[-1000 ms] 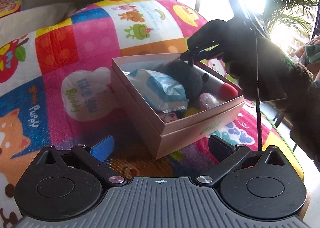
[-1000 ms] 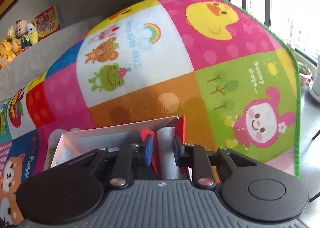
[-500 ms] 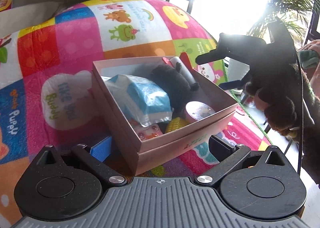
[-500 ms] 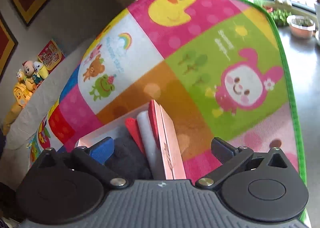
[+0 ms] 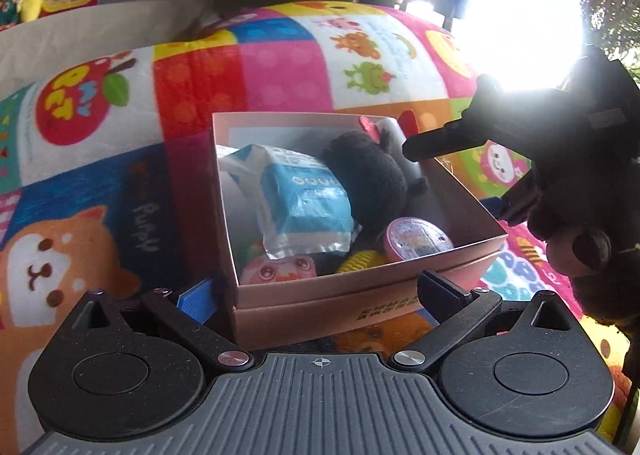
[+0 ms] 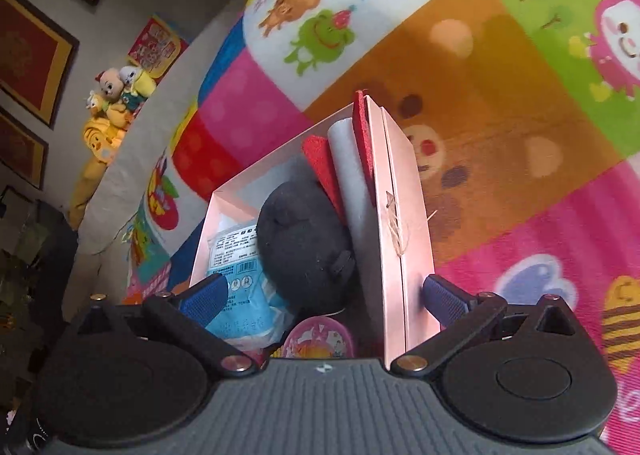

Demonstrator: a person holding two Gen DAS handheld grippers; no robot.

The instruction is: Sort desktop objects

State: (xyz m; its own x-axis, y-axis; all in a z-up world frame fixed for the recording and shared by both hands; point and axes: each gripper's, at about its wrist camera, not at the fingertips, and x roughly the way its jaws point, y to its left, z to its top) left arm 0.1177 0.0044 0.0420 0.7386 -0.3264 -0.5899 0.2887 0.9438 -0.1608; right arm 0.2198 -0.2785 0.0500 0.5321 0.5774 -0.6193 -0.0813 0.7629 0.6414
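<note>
Over the pink box [image 6: 400, 223] my right gripper [image 6: 332, 295] now hangs with fingers spread wide and empty, straddling its right wall; a second ago they were pinched on the red-ended roll [image 6: 348, 175], which now lies inside along that wall beside the black plush [image 5: 372, 175]. That drop is done. My left gripper [image 5: 320, 291] sits just before the box, fingers spread, nothing between them. Box rests on the patterned mat [image 5: 200, 79].

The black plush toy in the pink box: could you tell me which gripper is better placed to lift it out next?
Probably the right. The right gripper is open directly above the pink box, with the black plush toy just ahead of its fingers. The left gripper is open too, but sits outside the box's near wall, farther from it.
</note>
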